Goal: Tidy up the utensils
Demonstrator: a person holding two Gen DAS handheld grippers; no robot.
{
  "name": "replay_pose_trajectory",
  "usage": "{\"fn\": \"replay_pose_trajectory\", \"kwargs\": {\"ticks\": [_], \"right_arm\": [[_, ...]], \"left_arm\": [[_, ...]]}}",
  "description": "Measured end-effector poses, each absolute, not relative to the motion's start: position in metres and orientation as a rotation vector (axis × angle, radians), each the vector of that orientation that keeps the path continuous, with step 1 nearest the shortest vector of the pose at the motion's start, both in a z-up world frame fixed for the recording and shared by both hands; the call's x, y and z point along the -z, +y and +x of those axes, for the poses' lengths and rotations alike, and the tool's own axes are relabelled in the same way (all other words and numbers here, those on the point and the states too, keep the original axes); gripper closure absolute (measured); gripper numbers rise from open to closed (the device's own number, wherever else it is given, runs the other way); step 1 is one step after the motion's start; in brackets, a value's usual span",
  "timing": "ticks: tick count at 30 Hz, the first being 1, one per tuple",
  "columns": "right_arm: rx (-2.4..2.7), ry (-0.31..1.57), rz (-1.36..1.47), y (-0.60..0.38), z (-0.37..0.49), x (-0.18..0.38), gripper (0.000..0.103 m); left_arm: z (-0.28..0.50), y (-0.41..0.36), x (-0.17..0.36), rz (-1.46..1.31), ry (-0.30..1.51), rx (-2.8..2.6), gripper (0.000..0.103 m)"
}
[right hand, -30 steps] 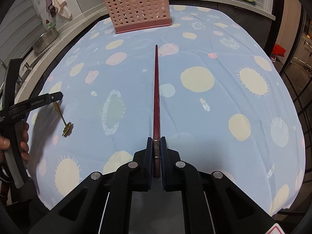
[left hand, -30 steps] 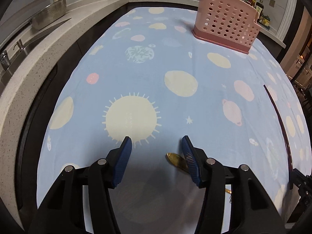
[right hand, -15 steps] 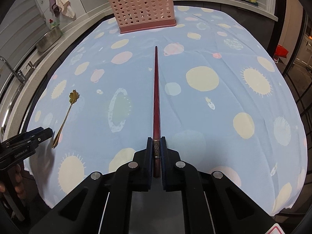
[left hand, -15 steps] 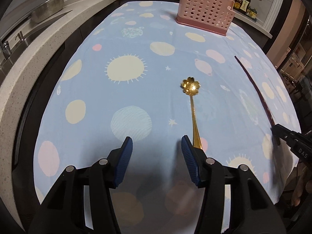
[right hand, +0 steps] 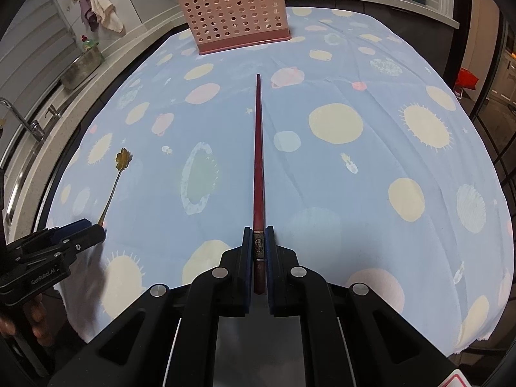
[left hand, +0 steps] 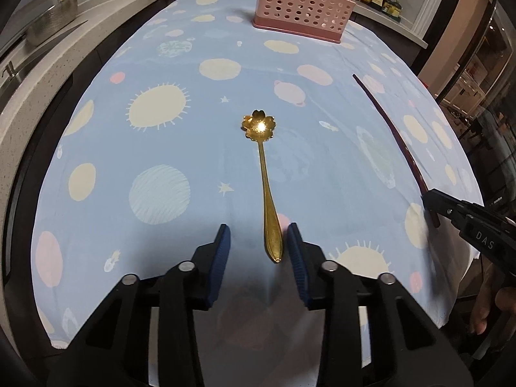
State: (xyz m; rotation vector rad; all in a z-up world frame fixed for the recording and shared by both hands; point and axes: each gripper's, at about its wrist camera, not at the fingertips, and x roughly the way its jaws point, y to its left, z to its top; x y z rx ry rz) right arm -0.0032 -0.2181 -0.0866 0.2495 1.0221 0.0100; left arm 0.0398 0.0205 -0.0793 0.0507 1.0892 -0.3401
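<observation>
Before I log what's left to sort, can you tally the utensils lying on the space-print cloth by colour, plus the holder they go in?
Gold flower-bowl spoon: 1
Dark red chopstick: 1
Pink perforated holder: 1
Total: 3

The chopstick is clamped in the right gripper. The spoon's handle end lies between the closing jaws of the left gripper.

Cloth point(left hand: 180, 148) open up to basket point(left hand: 300, 3); only spoon point(left hand: 266, 190) between.
</observation>
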Motion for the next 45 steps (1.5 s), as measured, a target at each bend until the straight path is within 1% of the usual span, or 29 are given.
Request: {"fn": "replay_pose_trajectory", "kwargs": {"ticks": [1,3,4,11,18,23,26,36,45], "right_arm": [[-0.011,1.025,0.250,-0.218,-0.003,0.087,0.096],[-0.013,1.025,0.251,-0.217,-0.002,0.088,0.096],[-0.013,1.026,0.249,-0.216,-0.002,0.089,0.096],[-0.014,1.028,0.249,-0.215,-0.001,0.090,0.095],[-0.010,0.989,0.226,-0.214,-0.004,0.080,0.096],[-0.013,0.920,0.238,-0.216,-0.005,0.052,0.096],[-0.015,0.875,0.245,-0.218,-0.004,0.034,0.096],[-0.018,0.763,0.269,-0.227,0.006,-0.018,0.096],[-0.027,0.619,0.319,-0.248,0.029,-0.076,0.096]], "left_arm": [[0.040,0.022,0.079,0.041,1.090,0.342,0.078],[0.041,0.023,0.079,0.030,1.094,0.349,0.092],[0.040,0.023,0.080,0.027,1.095,0.354,0.093],[0.038,0.021,0.074,0.033,1.069,0.363,0.093],[0.039,0.025,0.049,0.006,1.013,0.357,0.093],[0.045,0.028,0.025,-0.006,0.959,0.345,0.095],[0.050,0.031,0.013,-0.019,0.936,0.344,0.102],[0.068,0.027,-0.011,-0.015,0.886,0.331,0.102],[0.092,0.013,-0.054,0.007,0.791,0.356,0.102]]}}
